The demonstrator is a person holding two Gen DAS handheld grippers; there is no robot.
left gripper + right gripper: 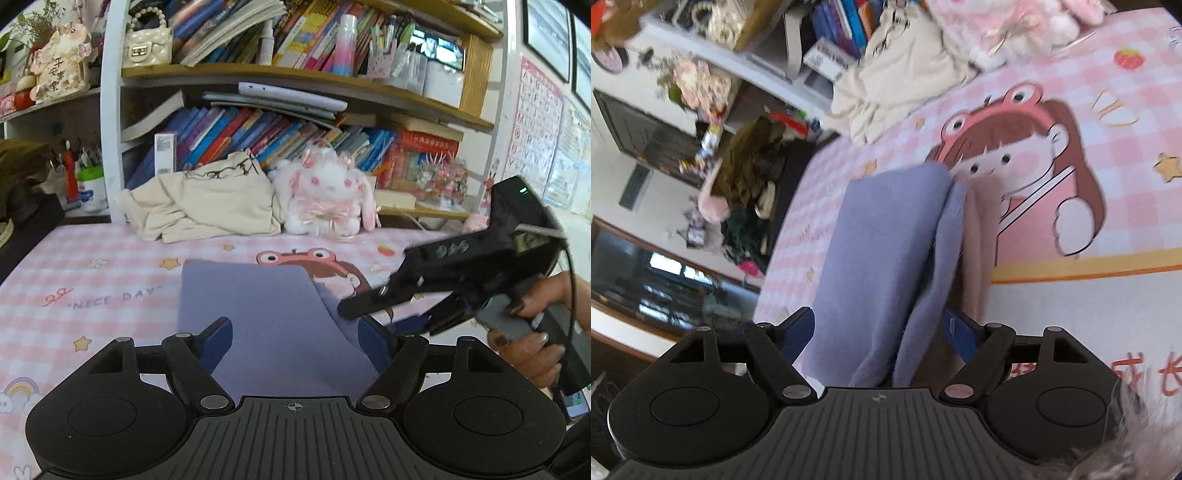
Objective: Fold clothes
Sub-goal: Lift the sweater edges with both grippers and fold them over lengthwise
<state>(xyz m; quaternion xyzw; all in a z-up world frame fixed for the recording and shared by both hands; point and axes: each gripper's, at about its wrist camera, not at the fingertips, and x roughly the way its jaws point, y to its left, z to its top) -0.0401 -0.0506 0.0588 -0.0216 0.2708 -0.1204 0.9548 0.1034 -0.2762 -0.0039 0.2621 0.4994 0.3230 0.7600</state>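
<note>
A lavender cloth [266, 314] lies folded on the pink checked table cover [92, 295]. My left gripper [295, 339] is open, its blue pads [218, 343] standing wide on either side of the cloth's near end. My right gripper [384, 314] comes in from the right at the cloth's right edge. In the right wrist view the right gripper [879, 332] is open, with the lavender cloth [879, 240] running up between its pads in two layers, one edge lifted.
A cream garment [207, 203] and a white plush rabbit [328, 195] sit at the back of the table. Bookshelves [295, 77] rise behind them. A dark pile [750, 177] lies off the table's left side. A phone [576, 406] is at the right.
</note>
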